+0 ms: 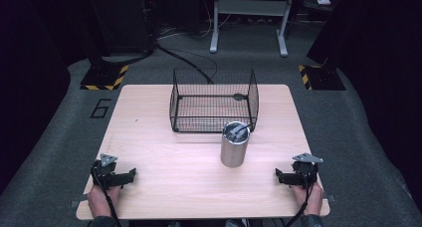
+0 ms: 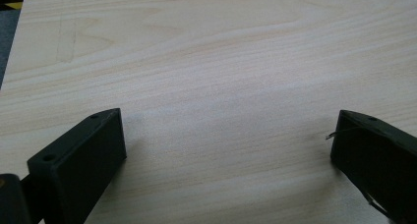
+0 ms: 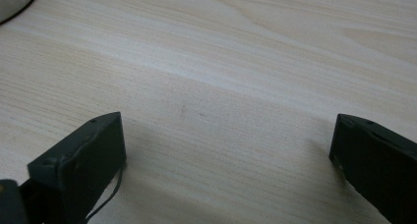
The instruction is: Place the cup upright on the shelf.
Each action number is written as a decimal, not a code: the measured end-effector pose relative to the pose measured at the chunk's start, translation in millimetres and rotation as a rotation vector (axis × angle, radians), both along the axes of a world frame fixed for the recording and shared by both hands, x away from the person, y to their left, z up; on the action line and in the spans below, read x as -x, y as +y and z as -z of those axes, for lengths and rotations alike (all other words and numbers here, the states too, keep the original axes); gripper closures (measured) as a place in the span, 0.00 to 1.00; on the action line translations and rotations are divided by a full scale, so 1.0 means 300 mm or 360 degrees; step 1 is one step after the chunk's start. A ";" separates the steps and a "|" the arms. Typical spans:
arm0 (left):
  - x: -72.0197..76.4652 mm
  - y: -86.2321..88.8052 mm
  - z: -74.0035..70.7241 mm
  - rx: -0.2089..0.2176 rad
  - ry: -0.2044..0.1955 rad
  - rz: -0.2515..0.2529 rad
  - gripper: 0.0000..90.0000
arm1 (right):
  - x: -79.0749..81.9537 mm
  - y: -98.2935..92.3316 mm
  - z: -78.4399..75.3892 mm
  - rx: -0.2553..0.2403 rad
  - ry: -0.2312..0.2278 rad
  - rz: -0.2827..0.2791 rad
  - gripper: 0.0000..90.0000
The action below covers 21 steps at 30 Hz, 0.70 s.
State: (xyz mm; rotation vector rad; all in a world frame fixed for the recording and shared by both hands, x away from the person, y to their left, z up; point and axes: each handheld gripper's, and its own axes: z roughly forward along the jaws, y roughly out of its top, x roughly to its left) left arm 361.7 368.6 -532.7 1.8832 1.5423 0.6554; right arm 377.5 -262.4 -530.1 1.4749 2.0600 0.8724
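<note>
On the wooden table, the left gripper rests at eight o'clock with jaws spread wide, the steel cup stands near centre just before the wire basket, and the right gripper, likewise released, sits at four o'clock.
</note>
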 end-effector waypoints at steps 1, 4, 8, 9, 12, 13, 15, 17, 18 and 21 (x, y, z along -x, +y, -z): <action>0.000 0.000 0.000 0.0000 0.0000 0.0000 0.00 | 0.000 0.000 0.000 0.0000 0.0000 0.0000 0.00; -0.001 0.000 0.001 -0.0001 -0.0005 0.0000 0.00 | 0.000 0.002 0.000 -0.0003 0.0001 0.0006 0.00; -0.001 0.000 0.001 -0.0001 -0.0005 0.0001 0.00 | -0.001 0.005 0.000 -0.0014 0.0003 0.0033 0.00; -0.001 0.000 0.001 -0.0001 -0.0005 0.0001 0.00 | -0.001 0.005 0.000 -0.0014 0.0003 0.0033 0.00; -0.001 0.000 0.000 -0.0004 -0.0005 0.0001 0.00 | -0.001 0.006 -0.001 -0.0001 0.0007 0.0037 0.00; -0.001 0.000 0.000 -0.0004 -0.0005 0.0001 0.00 | -0.001 0.006 -0.001 -0.0001 0.0007 0.0037 0.00; -0.001 0.000 0.000 -0.0002 -0.0003 -0.0001 0.00 | -0.003 0.012 -0.005 0.0000 0.0026 0.0064 0.00; 0.000 0.000 0.001 -0.0014 -0.0012 0.0002 0.00 | -0.003 0.012 -0.007 0.0017 0.0021 0.0064 0.00; 0.000 0.000 0.001 -0.0012 -0.0012 0.0000 0.00 | -0.004 0.012 -0.009 0.0016 0.0027 0.0068 0.00; 0.000 0.000 0.001 -0.0012 -0.0011 0.0001 0.00 | 0.000 0.024 -0.023 -0.0047 0.0014 0.0067 0.00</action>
